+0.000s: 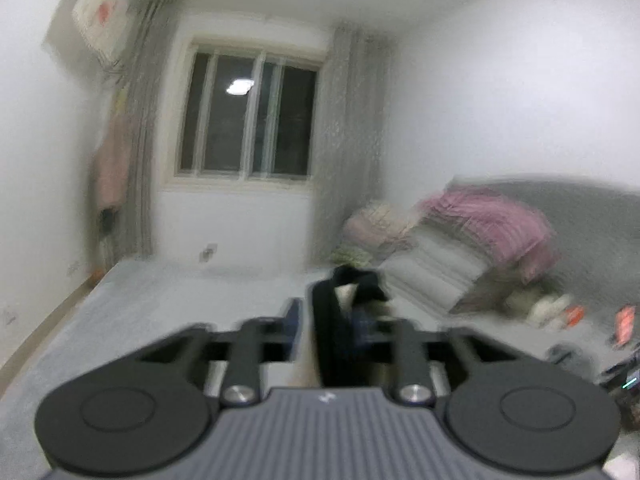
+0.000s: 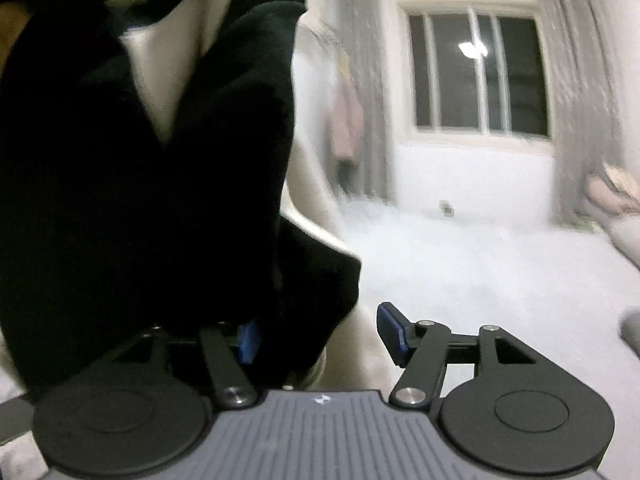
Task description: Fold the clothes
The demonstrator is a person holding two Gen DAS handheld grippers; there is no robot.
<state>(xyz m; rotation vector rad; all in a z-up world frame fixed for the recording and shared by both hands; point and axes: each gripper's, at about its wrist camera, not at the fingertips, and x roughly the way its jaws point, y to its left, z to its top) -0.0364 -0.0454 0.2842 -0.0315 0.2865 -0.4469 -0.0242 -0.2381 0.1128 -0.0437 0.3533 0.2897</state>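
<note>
Evidently the fold is between grips: both grippers stand with their jaws apart, and the black knitted garment with a cream lining or panel [image 2: 132, 184] hangs or bunches in front of them rather than being pinched.

The right gripper [image 2: 322, 334] has its blue-padded fingers [image 2: 394, 332] spread. Dark cloth fills the left part of its view and droops down over the left pad, lying in the gap, but the right pad stands clear of it with pale bed showing beyond — so it is released, not clamped.

The left gripper [image 1: 334, 312] is likewise parted. A fold of the same black garment [image 1: 326, 328] runs up between its fingers, with a sliver of cream showing near the top; the blur makes it hard to say whether the cloth touches either pad.

The garment sits over the near part of the pale grey-blue bed [image 1: 160, 292], close to the grippers, well short of the far edge under the dark window [image 1: 248, 116]. It looks thick, soft and limp, still rumpled — no flat panel or clean crease shows.

The next move, I judge, calls for finding an edge or corner of the cloth, closing on it with each gripper, then spreading it flat on the bed before any fold.
</note>
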